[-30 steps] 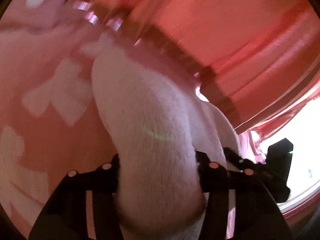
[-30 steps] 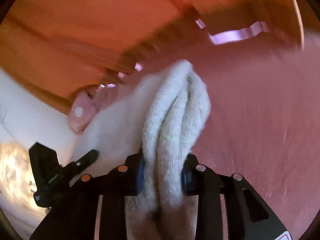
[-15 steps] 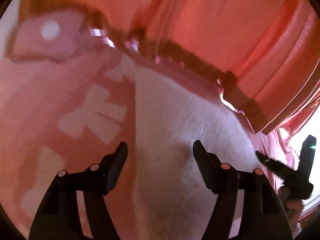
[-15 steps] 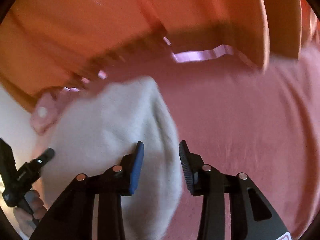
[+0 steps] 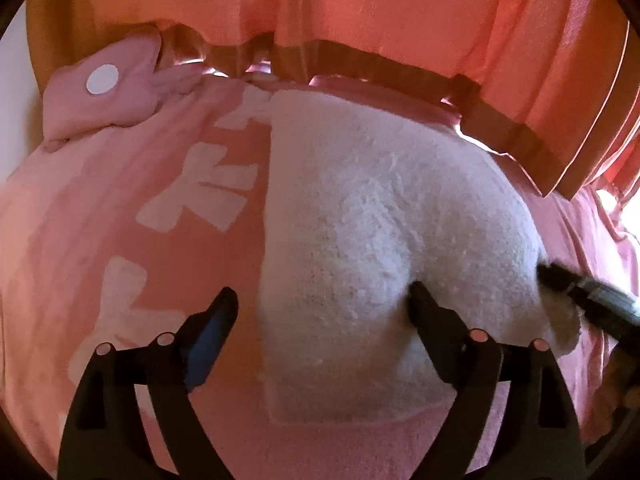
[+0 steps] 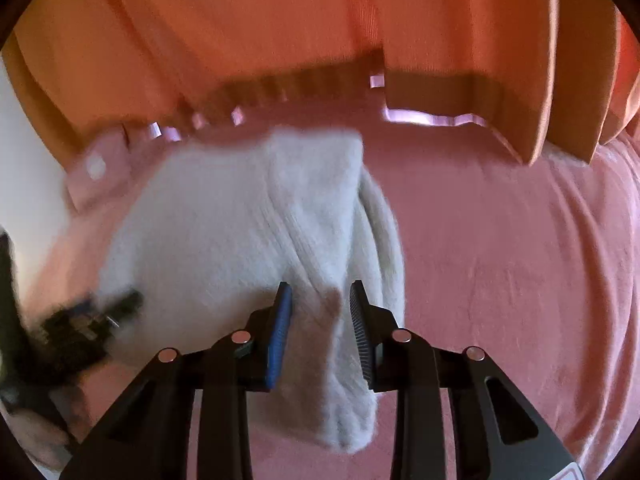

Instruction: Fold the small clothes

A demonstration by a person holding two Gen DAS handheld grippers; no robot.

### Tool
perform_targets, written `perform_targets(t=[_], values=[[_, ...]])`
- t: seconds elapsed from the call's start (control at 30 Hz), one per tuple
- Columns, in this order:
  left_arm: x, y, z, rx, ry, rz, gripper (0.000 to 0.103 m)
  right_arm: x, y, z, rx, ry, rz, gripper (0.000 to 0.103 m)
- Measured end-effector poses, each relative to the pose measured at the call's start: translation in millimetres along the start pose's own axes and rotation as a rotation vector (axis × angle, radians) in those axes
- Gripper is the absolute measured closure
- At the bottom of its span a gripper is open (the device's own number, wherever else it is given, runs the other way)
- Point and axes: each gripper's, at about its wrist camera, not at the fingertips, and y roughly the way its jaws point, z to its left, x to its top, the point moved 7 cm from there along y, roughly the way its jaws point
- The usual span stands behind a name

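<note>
A white fuzzy knitted garment lies folded on a pink blanket with white shapes. My left gripper is open over its near edge; its right finger presses into the fabric and its left finger stands on the blanket. In the right wrist view the same white garment lies on the pink bedding. My right gripper is open, its jaws on either side of a ridge of the garment's near end. Each gripper shows blurred at the edge of the other's view.
Orange curtains hang along the far edge of the bed. A pink pillow with a white dot lies at the far left. A white wall is at the left. Bare pink bedding spreads to the right of the garment.
Both grippers were shut on the white garment, holding it up. They have opened and the garment now lies flat on the bedding. Both have drawn back a little.
</note>
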Motion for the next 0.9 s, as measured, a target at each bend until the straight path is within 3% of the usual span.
perform_targets(t=[0.1, 0.2, 0.27, 0.3, 0.37, 0.53, 0.7, 0.9], values=[[-0.8, -6.0, -4.5, 0.031, 0.020, -0.021, 0.018, 4.7, -11.3, 3.8, -0.027, -0.023, -0.032, 0.072], [-4.3, -21.7, -9.7, 0.061, 0.029, -0.051, 0.020, -0.4, -35.0, 4.4, 0.000, 0.039, -0.082, 0.070], [-11.5, -30.5, -12.4, 0.051, 0.008, -0.056, 0.019, -7.9, -51.1, 4.7, 0.015, 0.067, -0.125, 0.058], [-18.3, -35.3, -14.7, 0.048, 0.003, -0.058, 0.019, -14.5, -57.9, 3.1, 0.009, 0.079, -0.148, 0.040], [-32.1, -41.1, -17.8, 0.052, 0.007, -0.058, 0.019, -33.9, -69.9, 0.2, -0.032, 0.085, -0.190, 0.028], [-81.4, -49.0, -14.7, 0.094, 0.005, -0.027, 0.018, -82.2, -82.7, -0.9, -0.159, 0.031, -0.213, 0.023], [-114.0, -51.2, -5.0, 0.155, -0.010, -0.010, 0.018, -109.8, -74.1, -1.7, -0.178, 0.027, -0.188, 0.022], [-129.7, -53.7, -6.0, 0.206, 0.016, -0.042, 0.018, -124.5, -66.3, 4.4, -0.211, 0.010, -0.204, 0.020]])
